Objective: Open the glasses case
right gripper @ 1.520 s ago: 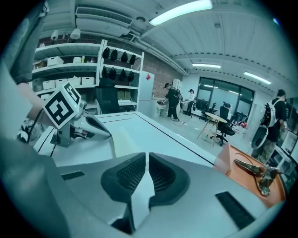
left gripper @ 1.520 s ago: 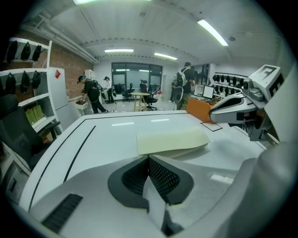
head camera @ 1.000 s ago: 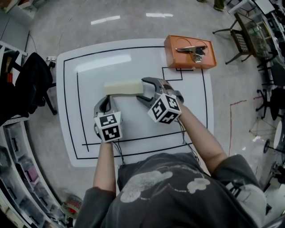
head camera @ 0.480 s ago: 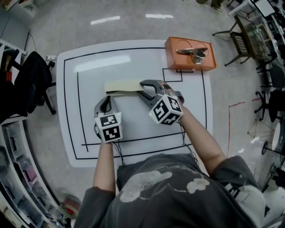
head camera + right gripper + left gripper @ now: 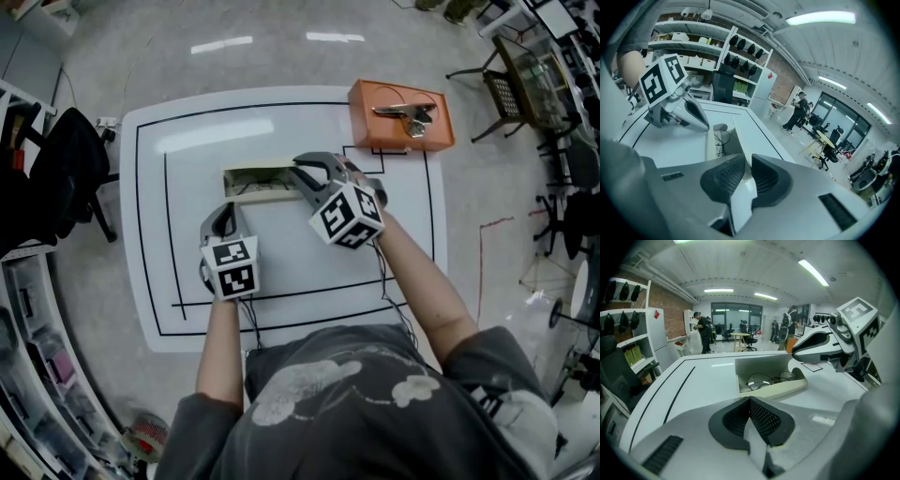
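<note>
Right gripper view: right gripper (image 5: 746, 164), jaws clamped on the glasses case (image 5: 739, 138) lid edge; left gripper (image 5: 750, 401), jaws together, nearby.

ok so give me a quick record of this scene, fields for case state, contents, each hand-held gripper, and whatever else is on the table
case state: glasses case open, lid raised
contents: glasses lying inside
right hand-held gripper: shut on the lid's edge
left hand-held gripper: shut, nothing between its jaws, short of the case
surface: white table with black lines
also there: orange box at the far right corner, metal item on top
</note>
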`<state>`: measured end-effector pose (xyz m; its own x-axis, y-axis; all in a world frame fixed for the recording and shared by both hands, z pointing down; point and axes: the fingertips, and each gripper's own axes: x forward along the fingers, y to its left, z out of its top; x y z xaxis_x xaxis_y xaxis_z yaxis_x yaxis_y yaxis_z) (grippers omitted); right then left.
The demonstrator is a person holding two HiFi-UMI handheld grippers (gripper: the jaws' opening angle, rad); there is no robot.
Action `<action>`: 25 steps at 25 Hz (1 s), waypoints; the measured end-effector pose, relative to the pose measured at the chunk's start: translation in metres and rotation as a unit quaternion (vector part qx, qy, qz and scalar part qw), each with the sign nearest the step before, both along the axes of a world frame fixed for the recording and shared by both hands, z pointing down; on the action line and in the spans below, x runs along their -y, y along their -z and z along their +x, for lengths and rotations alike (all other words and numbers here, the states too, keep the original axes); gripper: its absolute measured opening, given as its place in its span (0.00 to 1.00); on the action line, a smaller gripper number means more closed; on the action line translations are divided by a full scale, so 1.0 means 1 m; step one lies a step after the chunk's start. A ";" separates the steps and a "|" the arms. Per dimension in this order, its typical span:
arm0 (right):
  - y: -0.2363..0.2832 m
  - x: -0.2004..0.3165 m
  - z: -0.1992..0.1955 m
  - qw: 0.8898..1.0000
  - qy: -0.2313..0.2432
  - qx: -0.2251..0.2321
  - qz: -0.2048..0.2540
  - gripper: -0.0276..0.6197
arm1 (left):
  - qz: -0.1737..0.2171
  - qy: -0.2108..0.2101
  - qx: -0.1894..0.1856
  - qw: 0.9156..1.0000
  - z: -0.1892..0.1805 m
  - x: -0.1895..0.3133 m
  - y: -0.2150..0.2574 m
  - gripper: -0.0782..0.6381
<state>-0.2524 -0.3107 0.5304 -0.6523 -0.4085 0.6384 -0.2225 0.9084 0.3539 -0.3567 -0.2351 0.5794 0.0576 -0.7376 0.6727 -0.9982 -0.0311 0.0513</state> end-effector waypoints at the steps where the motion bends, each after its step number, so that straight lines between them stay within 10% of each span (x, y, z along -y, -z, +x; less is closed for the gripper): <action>1: 0.000 0.005 -0.001 1.000 -0.004 0.001 0.001 0.11 | 0.000 -0.001 0.000 1.000 0.000 0.000 0.000 0.11; 25: 0.021 0.010 0.026 0.997 -0.064 0.046 -0.018 0.23 | 0.009 0.010 -0.006 1.000 0.000 -0.007 0.014 0.11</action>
<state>-0.2262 -0.3205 0.5095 -0.6524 -0.4705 0.5941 -0.3671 0.8820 0.2955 -0.3566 -0.2278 0.5649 0.0506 -0.7502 0.6593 -0.9979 -0.0114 0.0636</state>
